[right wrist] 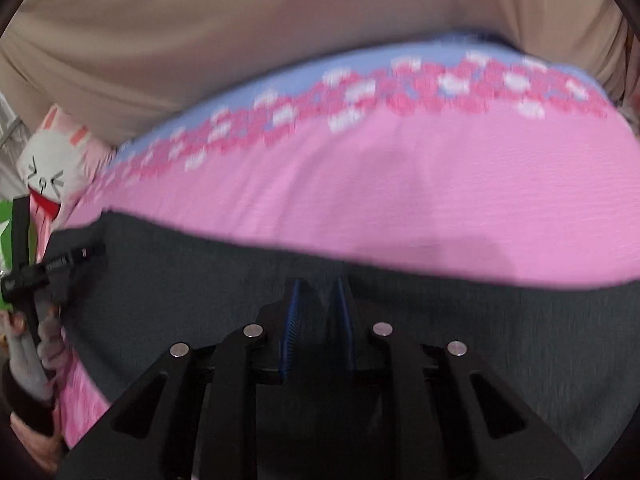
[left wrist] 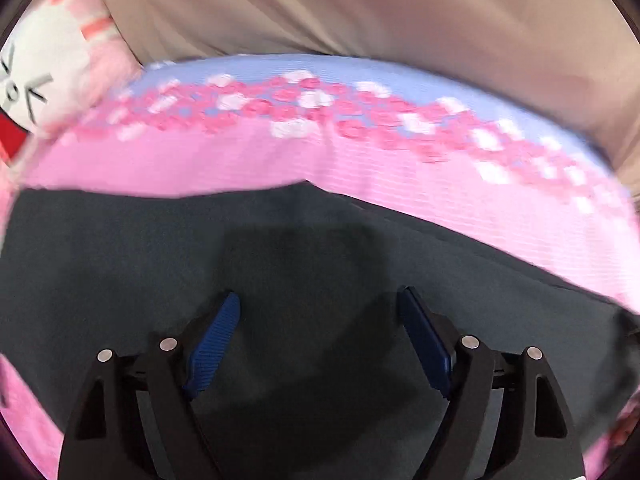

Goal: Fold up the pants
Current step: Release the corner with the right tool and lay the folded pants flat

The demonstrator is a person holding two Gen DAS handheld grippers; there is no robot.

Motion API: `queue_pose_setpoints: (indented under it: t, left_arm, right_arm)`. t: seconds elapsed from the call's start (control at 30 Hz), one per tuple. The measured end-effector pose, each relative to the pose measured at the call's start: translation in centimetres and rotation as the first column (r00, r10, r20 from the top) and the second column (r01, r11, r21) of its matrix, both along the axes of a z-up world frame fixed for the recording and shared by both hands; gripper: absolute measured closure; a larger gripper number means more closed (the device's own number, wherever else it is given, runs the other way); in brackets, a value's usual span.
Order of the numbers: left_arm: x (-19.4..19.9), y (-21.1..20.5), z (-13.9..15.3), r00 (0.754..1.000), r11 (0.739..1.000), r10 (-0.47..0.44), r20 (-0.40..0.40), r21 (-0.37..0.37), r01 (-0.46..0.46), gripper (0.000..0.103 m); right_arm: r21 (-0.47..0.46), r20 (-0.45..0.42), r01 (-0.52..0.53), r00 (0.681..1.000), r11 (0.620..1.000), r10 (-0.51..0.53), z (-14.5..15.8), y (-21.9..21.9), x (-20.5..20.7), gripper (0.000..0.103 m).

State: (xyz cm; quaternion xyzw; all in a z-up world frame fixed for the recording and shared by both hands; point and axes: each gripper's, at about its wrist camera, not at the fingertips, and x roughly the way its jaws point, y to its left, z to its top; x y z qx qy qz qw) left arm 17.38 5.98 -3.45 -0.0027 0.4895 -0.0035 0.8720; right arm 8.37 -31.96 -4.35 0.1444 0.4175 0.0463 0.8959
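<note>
While left tongs [left wrist: 318, 308] gape empty, right tongs [right wrist: 318, 292] pinch dark pants [right wrist: 520, 340].

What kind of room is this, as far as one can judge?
Probably a bedroom. Dark pants lie on a pink flowered bedcover, with a rabbit plush toy and a beige fabric backing behind.

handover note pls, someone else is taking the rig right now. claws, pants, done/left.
Left claw: open, empty, over the dark grey pants.
Right claw: nearly closed, grey fabric pinched between its pads.
Pants lie on the pink flowered bedspread; rabbit plush at the far left corner.
Done: right grip taken. How far folding has got cannot be told from these blurred views.
Left: grab with left claw, fold over, flatten.
</note>
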Motion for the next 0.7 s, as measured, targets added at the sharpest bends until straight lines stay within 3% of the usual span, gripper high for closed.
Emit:
queue_pose_setpoints:
  t: [0.03,0.13,0.23,0.27,0.33,0.4,0.5,0.6,0.7]
  left_arm:
    - [0.3,0.1,0.0,1.000,1.000,0.002,0.003,-0.009,-0.002,0.024]
    - [0.2,0.9,0.4,0.999,0.997,-0.005,0.038,-0.070,0.008,0.023]
    - [-0.5,2.2,0.8,0.997,0.983,-0.008,0.080,-0.183,0.023,0.023]
    - [-1.0,2.7,1.3,0.995,0.978,-0.006,0.096,-0.209,0.026,0.023]
    - [-2.6,3.1,2.4,0.989,0.972,-0.011,0.147,-0.231,0.045,0.023]
    - [-4.4,3.2,3.3,0.981,0.971,-0.030,0.191,-0.227,0.074,0.022]
    - [-7.1,4.1,3.4,0.975,0.969,-0.085,0.205,-0.212,0.129,0.021]
    - [-8.9,4.6,2.0,0.981,0.974,-0.096,0.170,-0.186,0.128,0.021]
    - [-9.3,5.0,1.4,0.984,0.975,-0.095,0.152,-0.183,0.122,0.021]
  right_arm:
    - [0.008,0.009,0.035,0.999,0.999,-0.035,0.6,0.0,-0.2,0.082]
    - [0.031,0.055,-0.032,0.998,0.999,0.030,1.5,1.7,-2.0,0.082]
    - [-0.006,-0.026,-0.074,0.997,0.997,0.073,-0.9,4.3,-1.5,0.083]
    - [-0.020,0.006,-0.067,0.998,0.998,0.067,-1.0,4.3,-1.3,0.084]
    - [-0.013,-0.012,-0.039,0.999,0.999,0.039,-0.8,4.0,0.4,0.087]
    - [0.032,-0.024,-0.008,1.000,0.999,0.009,0.2,4.2,0.4,0.082]
    - [0.012,0.022,-0.143,0.989,0.990,0.143,2.0,8.4,-0.9,0.082]
    - [-0.078,-0.039,-0.262,0.965,0.962,0.260,0.5,13.4,1.4,0.084]
    - [-0.122,-0.019,-0.226,0.974,0.966,0.226,-0.8,13.6,5.0,0.087]
